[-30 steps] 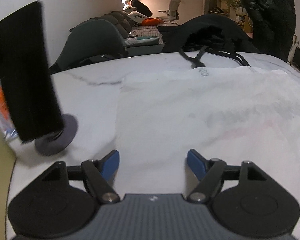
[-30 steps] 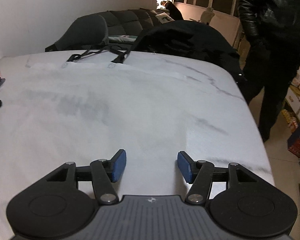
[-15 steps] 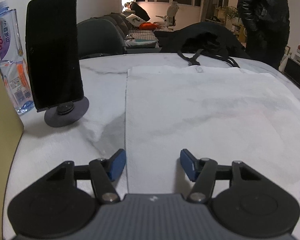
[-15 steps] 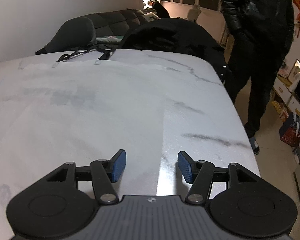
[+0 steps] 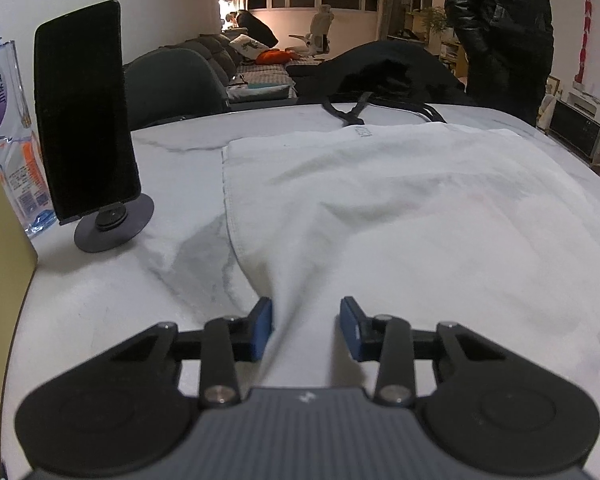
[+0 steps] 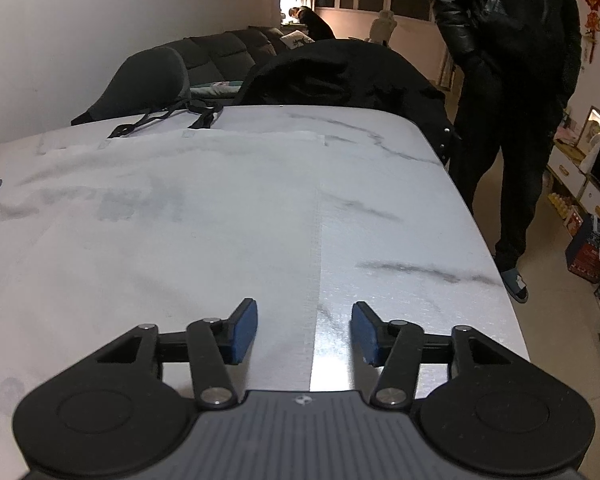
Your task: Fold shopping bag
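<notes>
A white shopping bag (image 5: 400, 208) lies flat on the marble table (image 5: 180, 152), its black handles (image 5: 352, 114) at the far edge. My left gripper (image 5: 306, 328) is at the bag's near left corner. Its jaws have narrowed but still stand apart, and a raised ridge of bag fabric runs between the blue pads (image 5: 262, 328). In the right wrist view the bag (image 6: 160, 208) fills the left half of the table (image 6: 400, 208). My right gripper (image 6: 304, 332) is open and straddles the bag's right edge near its front corner, holding nothing.
A black phone on a round stand (image 5: 84, 112), a water bottle (image 5: 4, 120) and a yellow board (image 5: 0, 240) stand at the table's left. A black coat (image 6: 340, 76) hangs over a chair at the far side. A person in dark clothes (image 6: 508, 60) stands by the right edge.
My left gripper's jaws have narrowed, and the bag's left corner has bunched into a ridge between them. The right gripper shifted right until the bag's right edge lay between its fingers.
</notes>
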Motion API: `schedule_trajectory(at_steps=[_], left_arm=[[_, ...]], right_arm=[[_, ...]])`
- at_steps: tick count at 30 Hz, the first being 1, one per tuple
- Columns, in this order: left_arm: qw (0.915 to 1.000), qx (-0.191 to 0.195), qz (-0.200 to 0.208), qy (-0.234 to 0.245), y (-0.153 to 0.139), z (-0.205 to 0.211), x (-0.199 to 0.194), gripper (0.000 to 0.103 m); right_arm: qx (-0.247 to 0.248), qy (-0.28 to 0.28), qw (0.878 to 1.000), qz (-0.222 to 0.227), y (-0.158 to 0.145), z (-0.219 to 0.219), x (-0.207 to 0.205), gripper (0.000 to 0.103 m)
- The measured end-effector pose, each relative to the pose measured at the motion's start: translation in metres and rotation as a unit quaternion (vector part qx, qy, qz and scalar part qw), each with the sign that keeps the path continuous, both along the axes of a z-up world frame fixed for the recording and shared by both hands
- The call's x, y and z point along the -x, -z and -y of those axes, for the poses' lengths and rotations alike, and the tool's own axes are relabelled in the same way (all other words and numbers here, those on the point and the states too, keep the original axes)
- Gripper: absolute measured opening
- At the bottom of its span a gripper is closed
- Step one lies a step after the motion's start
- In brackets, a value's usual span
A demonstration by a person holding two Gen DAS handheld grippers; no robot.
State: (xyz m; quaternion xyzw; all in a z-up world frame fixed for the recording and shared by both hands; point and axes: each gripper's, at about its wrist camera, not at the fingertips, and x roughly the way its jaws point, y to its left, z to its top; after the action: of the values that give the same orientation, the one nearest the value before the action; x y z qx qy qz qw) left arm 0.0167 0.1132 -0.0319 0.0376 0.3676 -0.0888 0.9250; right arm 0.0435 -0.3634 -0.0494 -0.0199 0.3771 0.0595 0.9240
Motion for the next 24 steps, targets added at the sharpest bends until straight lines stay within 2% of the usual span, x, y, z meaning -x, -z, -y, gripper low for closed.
schedule_trajectory(at_steps=[3, 6, 11, 14, 24], left_arm=[[1.0, 0.001, -0.001, -0.004, 0.0, 0.0, 0.0, 0.036], [1.0, 0.003, -0.002, -0.009, 0.0, -0.001, -0.001, 0.042], [0.9999, 0.002, -0.006, -0.01, -0.001, -0.001, -0.002, 0.042], [0.9999, 0.0, -0.006, -0.013, -0.002, 0.0, -0.001, 0.042], [0.9998, -0.001, -0.011, -0.014, -0.003, 0.004, -0.002, 0.04]], right_arm=[[0.002, -0.005, 1.0, 0.002, 0.0, -0.003, 0.0, 0.044], [0.002, -0.01, 1.0, 0.005, 0.0, -0.007, 0.0, 0.039], [0.0, -0.022, 1.0, 0.004, -0.001, -0.012, 0.001, 0.019], [0.004, -0.022, 1.0, 0.006, -0.001, -0.016, 0.001, 0.011], [-0.003, -0.017, 1.0, 0.009, -0.001, -0.01, 0.003, 0.005]])
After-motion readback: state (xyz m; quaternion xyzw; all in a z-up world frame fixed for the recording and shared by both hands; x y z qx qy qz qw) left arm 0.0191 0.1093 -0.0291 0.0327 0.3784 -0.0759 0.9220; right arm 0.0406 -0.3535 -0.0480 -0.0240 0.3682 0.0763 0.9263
